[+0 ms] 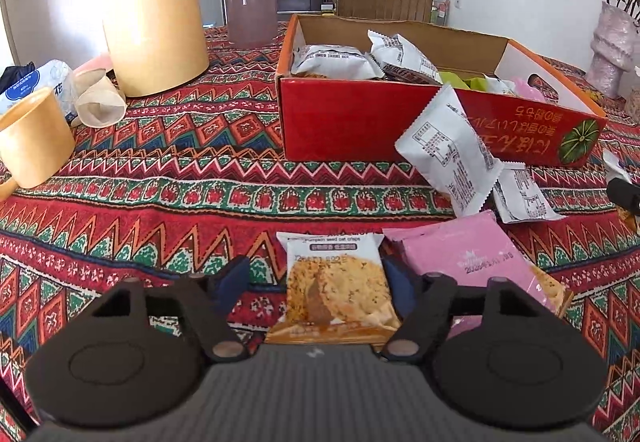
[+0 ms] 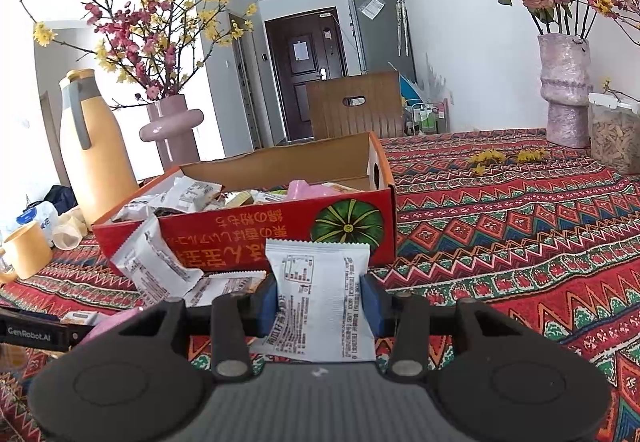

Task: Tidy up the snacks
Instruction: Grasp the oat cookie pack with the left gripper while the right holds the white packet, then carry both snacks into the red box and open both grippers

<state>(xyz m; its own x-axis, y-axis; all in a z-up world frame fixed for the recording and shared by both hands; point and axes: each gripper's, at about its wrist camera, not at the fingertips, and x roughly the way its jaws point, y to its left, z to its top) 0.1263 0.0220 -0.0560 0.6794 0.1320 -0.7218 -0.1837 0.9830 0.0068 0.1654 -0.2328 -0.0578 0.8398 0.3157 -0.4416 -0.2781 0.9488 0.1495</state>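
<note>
Gathering packets for the red box [image 1: 352, 122]: right gripper [image 2: 320, 300] clamped a white packet [image 2: 320, 302]; left gripper [image 1: 316, 278], jaws apart, straddled the oat-crisp packet [image 1: 336, 282], needing closure.

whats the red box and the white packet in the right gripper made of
Red box: looks like printed cardboard, glossy red outside, with raw brown inner walls and folded flaps. White packet: seems thin plastic film, matte, with zigzag-cut sealed edges and creases.

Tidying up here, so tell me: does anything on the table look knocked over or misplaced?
Yes. A white snack packet leans tilted against the outside of the red cardboard box, not in it. Paper cups lie tipped on their sides beside the yellow jug.
</note>
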